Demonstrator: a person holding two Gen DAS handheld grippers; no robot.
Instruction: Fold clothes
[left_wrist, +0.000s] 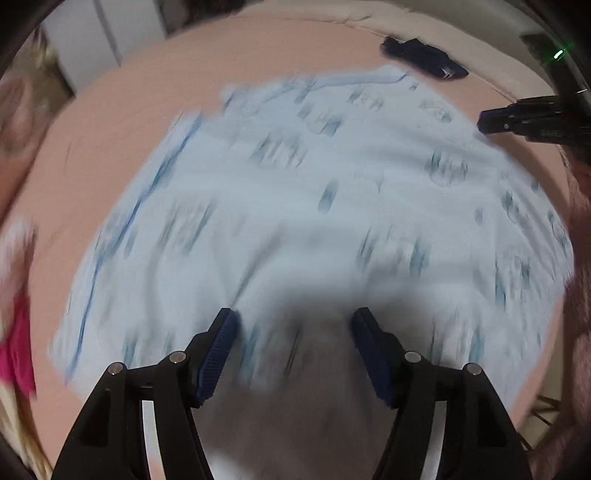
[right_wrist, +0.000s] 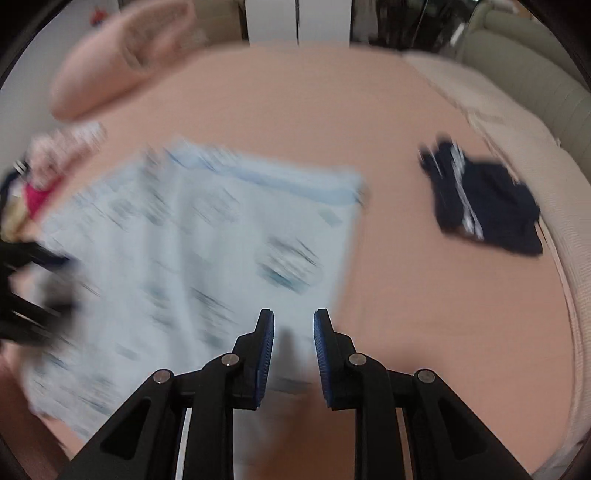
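Left wrist view, nearest first: left claw (left_wrist: 293, 325) standing wide above the near hem of a pale blue printed garment (left_wrist: 314, 192), nothing between the blue pads, cloth only below them. Spread flat over the pink bed (left_wrist: 229, 59), no fold visible in it yet. Beyond, at the garment's right side, the right claw (left_wrist: 487, 123) coming in from the frame edge. Farther still, near the bed's far right edge, a dark navy garment (left_wrist: 424, 59), apparently already folded into a compact bundle. At the bed's left edge, a bit of bright pink cloth (left_wrist: 16, 343), too blurred to name.

Right wrist view, nearest first: right claw (right_wrist: 293, 332) narrow, pads apart with a clear gap, gripping nothing, poised just above the pale garment's (right_wrist: 207, 240) near right corner. Blue-trimmed band along the far edge, so probably that end pointing to the head of the bed; long axis hard to call through the blur, seemingly running across the bed. Navy bundle (right_wrist: 487, 206) well apart toward the right edge, a pillow (right_wrist: 122, 55) at the far left corner.

Judged progress: one piece seemingly done, the pale one laid out and awaiting its first fold, more cloth waiting at the left.
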